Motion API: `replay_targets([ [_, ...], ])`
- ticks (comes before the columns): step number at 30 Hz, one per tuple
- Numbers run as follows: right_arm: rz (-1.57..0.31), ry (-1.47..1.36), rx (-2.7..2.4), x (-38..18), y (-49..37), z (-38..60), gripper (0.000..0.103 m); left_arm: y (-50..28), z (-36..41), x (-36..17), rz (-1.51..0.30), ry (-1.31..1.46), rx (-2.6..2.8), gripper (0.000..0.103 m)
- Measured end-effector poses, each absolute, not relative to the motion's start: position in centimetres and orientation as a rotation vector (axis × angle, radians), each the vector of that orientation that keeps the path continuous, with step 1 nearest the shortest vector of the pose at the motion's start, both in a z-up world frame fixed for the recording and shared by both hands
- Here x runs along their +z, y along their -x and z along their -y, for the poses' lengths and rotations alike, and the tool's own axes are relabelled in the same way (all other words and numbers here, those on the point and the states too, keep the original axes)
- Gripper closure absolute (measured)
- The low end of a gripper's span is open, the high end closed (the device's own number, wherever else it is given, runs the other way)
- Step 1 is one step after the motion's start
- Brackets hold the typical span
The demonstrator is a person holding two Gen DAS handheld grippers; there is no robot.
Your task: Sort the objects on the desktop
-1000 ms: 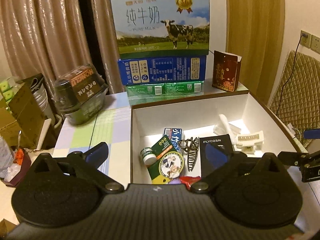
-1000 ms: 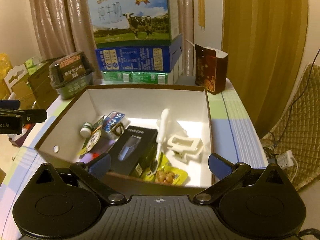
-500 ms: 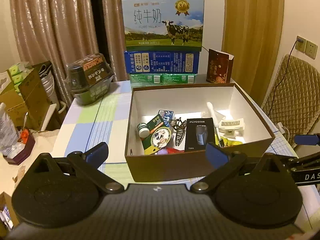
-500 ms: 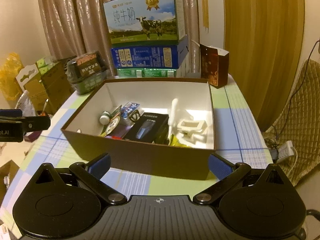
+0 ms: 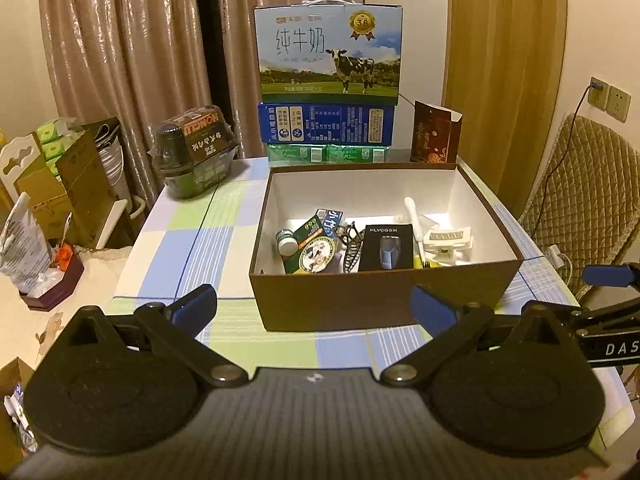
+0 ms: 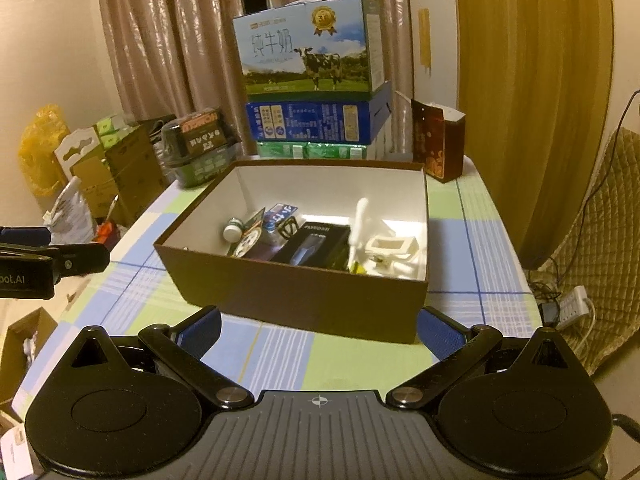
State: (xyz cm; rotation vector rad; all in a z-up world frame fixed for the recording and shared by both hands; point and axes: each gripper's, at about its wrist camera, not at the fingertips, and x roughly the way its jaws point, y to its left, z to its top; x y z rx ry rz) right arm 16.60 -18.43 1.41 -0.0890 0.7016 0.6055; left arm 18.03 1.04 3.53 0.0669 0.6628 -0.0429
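A brown open box point(image 5: 376, 304) with a white inside stands on the checked tablecloth; it also shows in the right wrist view point(image 6: 304, 300). It holds a black shaver box point(image 5: 386, 246), a white clip point(image 5: 448, 240), a white tube point(image 5: 414, 216), a green card pack point(image 5: 312, 246), a small bottle point(image 5: 287, 241), a dark hair claw point(image 5: 352, 250) and a blue toothpaste box point(image 5: 331, 218). My left gripper point(image 5: 314, 304) is open and empty, back from the box's near wall. My right gripper point(image 6: 318, 326) is open and empty, just in front of the box.
A stack of milk cartons point(image 5: 328, 52) stands behind the box, with a dark red gift box point(image 5: 434, 134) to its right and a dark wrapped pack point(image 5: 196, 156) at the table's back left. A quilted chair point(image 5: 580, 200) and a power strip point(image 6: 572, 306) lie to the right.
Both grippers have pulled back and away from the box. They were over its contents; now its whole near wall and the tablecloth in front show. Both stay open.
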Motion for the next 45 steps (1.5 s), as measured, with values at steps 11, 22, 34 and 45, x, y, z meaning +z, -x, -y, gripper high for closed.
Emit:
replay_targets([
  [11, -0.689, 0.121, 0.633, 1.8, -13.7, 19.8, 0.002, -14.4, -0.3, 3.6, -0.666, -0.062, -0.012, 0.001],
  [22, -0.7, 0.137, 0.648, 1.9, -11.6, 20.9, 0.002, -11.5, 0.6, 3.3, -0.686, -0.065, -0.003, 0.001],
  [34, -0.723, 0.169, 0.667, 1.4, -9.8, 21.2, 0.002, -9.8, 0.6, 2.3, -0.728, -0.069, 0.02, 0.001],
  [45, -0.75, 0.176, 0.687, 1.0, -8.4, 21.2, 0.002, -8.3, 0.4, 1.6, -0.765, -0.072, 0.044, 0.001],
])
